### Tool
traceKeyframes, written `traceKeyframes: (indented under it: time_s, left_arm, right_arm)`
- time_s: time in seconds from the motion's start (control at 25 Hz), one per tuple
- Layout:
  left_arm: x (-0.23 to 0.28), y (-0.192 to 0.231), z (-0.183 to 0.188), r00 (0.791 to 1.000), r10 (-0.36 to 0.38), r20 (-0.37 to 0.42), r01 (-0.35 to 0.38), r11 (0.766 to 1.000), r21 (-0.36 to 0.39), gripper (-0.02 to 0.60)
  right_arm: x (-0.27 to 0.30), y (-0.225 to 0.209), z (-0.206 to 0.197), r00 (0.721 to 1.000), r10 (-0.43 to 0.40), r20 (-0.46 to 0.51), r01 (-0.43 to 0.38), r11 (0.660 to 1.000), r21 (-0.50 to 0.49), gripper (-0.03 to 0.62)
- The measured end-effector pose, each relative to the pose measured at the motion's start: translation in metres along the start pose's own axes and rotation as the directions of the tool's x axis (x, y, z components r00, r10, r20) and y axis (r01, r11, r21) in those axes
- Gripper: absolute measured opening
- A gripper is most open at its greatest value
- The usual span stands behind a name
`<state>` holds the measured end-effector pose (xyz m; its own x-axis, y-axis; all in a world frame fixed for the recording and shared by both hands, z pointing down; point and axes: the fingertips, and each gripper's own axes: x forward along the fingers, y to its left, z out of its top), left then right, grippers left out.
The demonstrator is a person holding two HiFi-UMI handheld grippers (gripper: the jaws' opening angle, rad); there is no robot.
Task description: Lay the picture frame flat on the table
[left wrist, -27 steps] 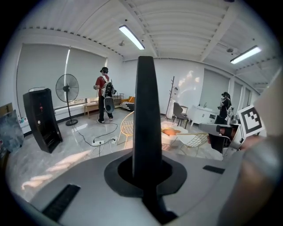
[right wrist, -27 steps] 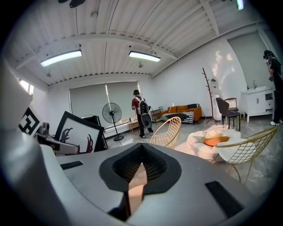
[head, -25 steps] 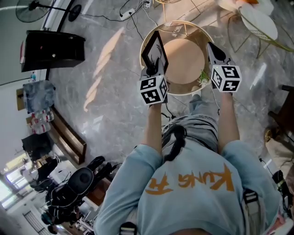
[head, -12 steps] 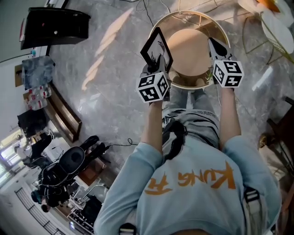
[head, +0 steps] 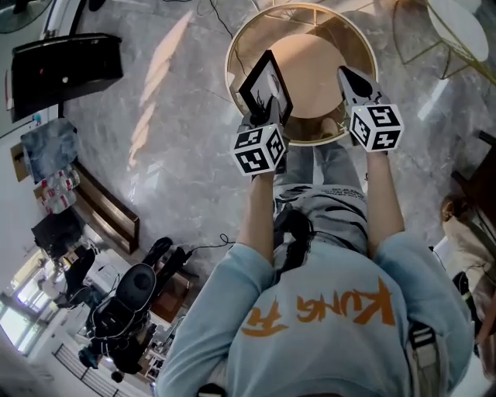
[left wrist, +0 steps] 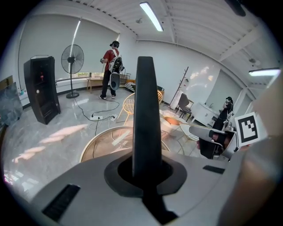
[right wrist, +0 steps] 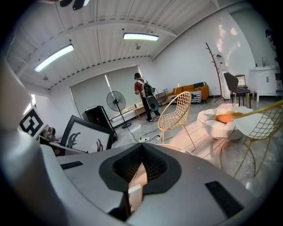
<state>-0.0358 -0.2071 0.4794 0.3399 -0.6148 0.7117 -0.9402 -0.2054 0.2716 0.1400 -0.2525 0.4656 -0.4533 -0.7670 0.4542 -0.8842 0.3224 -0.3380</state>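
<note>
A black picture frame [head: 266, 84] with a white picture stands tilted on edge over the left part of the round gold-rimmed table [head: 229, 56]. My left gripper [head: 268, 110] is shut on the frame's lower edge. In the left gripper view the frame [left wrist: 146, 110] rises edge-on from between the jaws of my left gripper [left wrist: 146, 164]. My right gripper [head: 346, 76] hovers over the table's right side, shut and holding nothing. The right gripper view shows the frame [right wrist: 86, 135] at the left, apart from my right gripper [right wrist: 141, 149].
A black speaker cabinet [head: 67, 70] stands on the grey floor to the left, with cables nearby. Gold wire chairs [right wrist: 177, 110] and a white side table [head: 456, 22] stand to the right. A person [left wrist: 111, 66] and a fan [left wrist: 72, 58] are farther off. Camera gear [head: 124, 310] lies behind me.
Both grippers have sunk toward the round table and now sit further over it. The frame stays gripped on edge by the left gripper.
</note>
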Motion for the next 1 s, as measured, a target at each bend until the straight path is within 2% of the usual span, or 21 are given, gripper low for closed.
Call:
traceKeyframes:
  time_s: [0.2, 0.64, 0.8, 1.0]
  left_arm:
    - [0.036, 0.003, -0.031, 0.995, -0.032, -0.095, 0.032, 0.999, -0.004, 0.025]
    - [0.12, 0.018, -0.082, 0.975, -0.073, -0.211, 0.077, 0.997, 0.011, 0.026]
    - [0.145, 0.031, -0.103, 0.97, -0.093, -0.226, 0.096, 0.995, 0.001, 0.026]
    - [0.167, 0.037, -0.126, 0.964, -0.121, -0.236, 0.116, 0.993, -0.034, 0.026]
  right_arm:
    - [0.008, -0.021, -0.041, 0.997, -0.042, -0.058, 0.045, 0.998, 0.051, -0.002]
    - [0.032, -0.072, -0.105, 0.982, -0.105, -0.156, 0.116, 0.991, 0.066, -0.002]
    - [0.043, -0.076, -0.131, 0.974, -0.135, -0.185, 0.143, 0.989, 0.031, -0.003]
    - [0.052, -0.073, -0.162, 0.965, -0.123, -0.233, 0.129, 0.992, 0.013, -0.003]
